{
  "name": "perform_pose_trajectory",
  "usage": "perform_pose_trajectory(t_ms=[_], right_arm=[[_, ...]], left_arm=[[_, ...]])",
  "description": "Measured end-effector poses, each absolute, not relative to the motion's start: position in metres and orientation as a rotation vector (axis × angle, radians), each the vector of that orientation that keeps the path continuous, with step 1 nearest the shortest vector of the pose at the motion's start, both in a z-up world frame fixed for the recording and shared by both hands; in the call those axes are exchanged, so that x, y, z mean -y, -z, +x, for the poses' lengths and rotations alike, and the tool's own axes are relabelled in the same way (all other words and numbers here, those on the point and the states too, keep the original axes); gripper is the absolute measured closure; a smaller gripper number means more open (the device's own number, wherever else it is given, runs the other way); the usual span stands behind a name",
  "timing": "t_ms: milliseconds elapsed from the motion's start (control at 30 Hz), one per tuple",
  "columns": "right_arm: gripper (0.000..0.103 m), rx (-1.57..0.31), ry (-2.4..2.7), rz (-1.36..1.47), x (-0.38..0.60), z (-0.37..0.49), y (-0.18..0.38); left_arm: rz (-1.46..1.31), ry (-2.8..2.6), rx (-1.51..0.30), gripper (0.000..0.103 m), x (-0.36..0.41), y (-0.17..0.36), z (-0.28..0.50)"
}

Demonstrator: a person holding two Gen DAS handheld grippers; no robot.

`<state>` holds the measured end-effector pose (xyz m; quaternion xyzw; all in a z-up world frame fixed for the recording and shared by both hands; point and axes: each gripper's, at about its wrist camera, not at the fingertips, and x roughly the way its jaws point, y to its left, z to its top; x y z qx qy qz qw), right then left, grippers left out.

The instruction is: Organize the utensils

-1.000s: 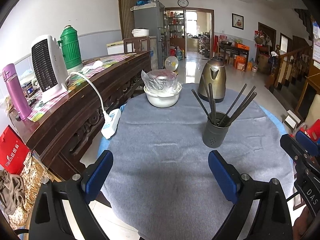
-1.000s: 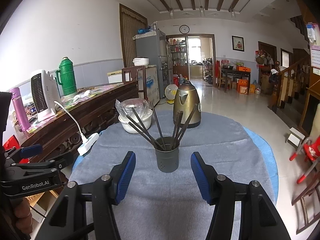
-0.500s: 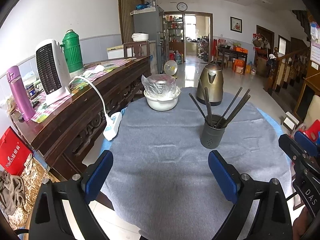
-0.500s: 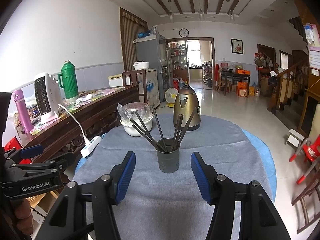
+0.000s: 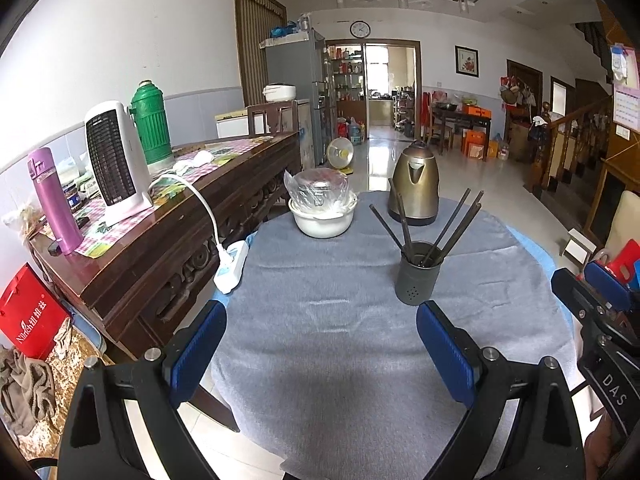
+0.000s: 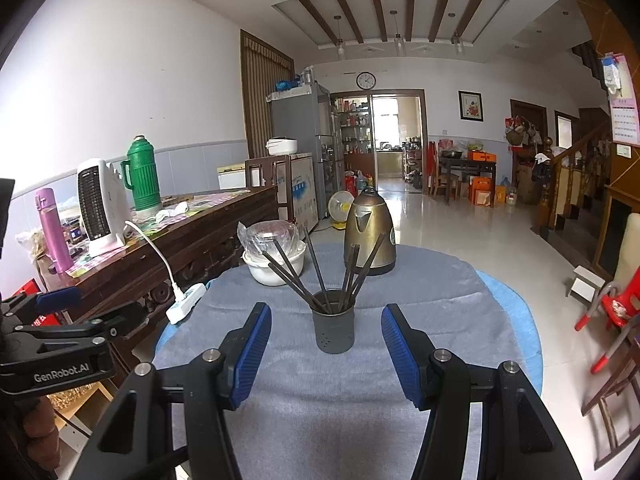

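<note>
Both grippers empty, fingers spread, over round grey-cloth worktop (image 5: 340, 360).

Left gripper (image 5: 320, 356): ribbed blue pads on black plastic arms, wide apart, nothing between. Right gripper (image 6: 326, 354): same build, fingers apart, holding nothing; utensil holder (image 6: 333, 326) sits on the cloth beyond and between its pads, untouched. Holder is a dark grey cylinder with small perforations near its base, upright, mid-worktop, holding several thin dark chopsticks (image 6: 316, 272) fanned outward. Behind it: brass-toned metal kettle (image 5: 415, 184), rounded, and white bowl (image 5: 322, 220) wrapped in crinkled clear plastic. White power strip (image 5: 230, 266) lies at the worktop's left edge; fuzzy cloth over blue underlayer.
</note>
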<state>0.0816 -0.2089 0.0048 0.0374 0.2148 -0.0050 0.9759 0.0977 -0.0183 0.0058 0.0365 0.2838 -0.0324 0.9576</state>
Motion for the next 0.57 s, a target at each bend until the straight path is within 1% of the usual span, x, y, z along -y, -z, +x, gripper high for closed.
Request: perform_pose_trajectory(t_ms=[300,567], right_arm=[[0.042,-0.467,0.010,0.079,0.211,0.102,0.003],[0.042,-0.519,0.017,0.091,0.219,0.145,0.023]], left_arm=[[0.073,0.059,-0.616,0.007,0.019,0.005,0.121],[0.091,0.051,-0.667,0.007,0.021,0.028,0.164]])
